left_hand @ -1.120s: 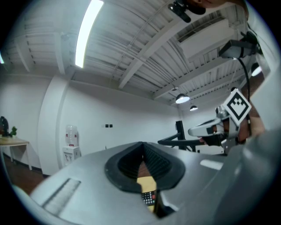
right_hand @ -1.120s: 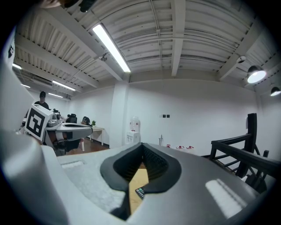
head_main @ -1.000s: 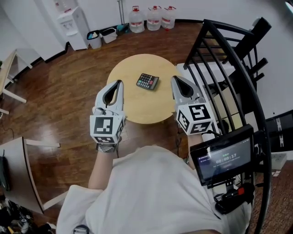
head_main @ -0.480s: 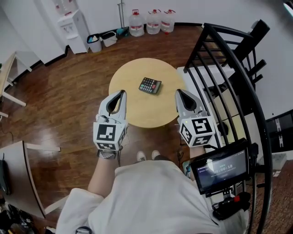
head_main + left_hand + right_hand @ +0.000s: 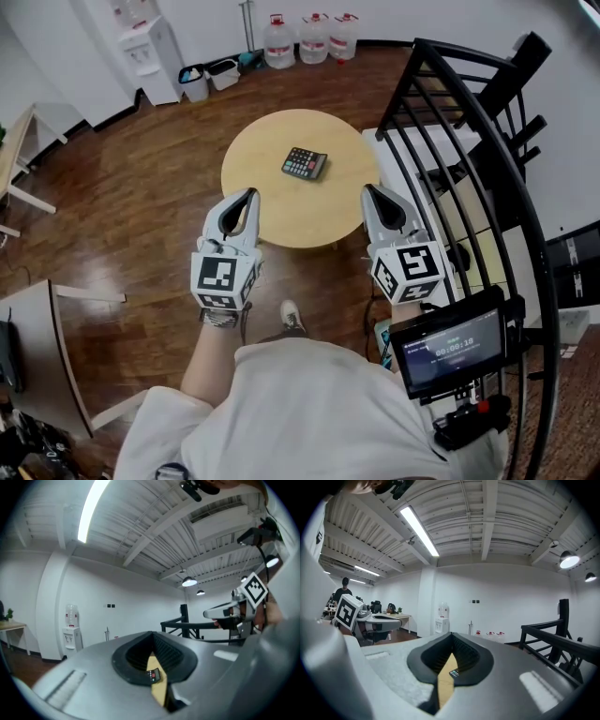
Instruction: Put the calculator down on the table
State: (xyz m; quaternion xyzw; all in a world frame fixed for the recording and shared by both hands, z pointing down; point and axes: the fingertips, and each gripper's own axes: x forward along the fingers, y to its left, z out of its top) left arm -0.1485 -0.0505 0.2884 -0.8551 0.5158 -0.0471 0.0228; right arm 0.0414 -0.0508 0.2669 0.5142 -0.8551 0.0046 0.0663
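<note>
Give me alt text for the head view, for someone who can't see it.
A calculator lies untouched on a round wooden table. Nearer the camera, a person holds the left gripper and right gripper short of it, both shut and empty.

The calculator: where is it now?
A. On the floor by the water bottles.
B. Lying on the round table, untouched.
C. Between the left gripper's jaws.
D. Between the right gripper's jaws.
B: the calculator lies on the round table, apart from the left gripper and the right gripper.
</note>
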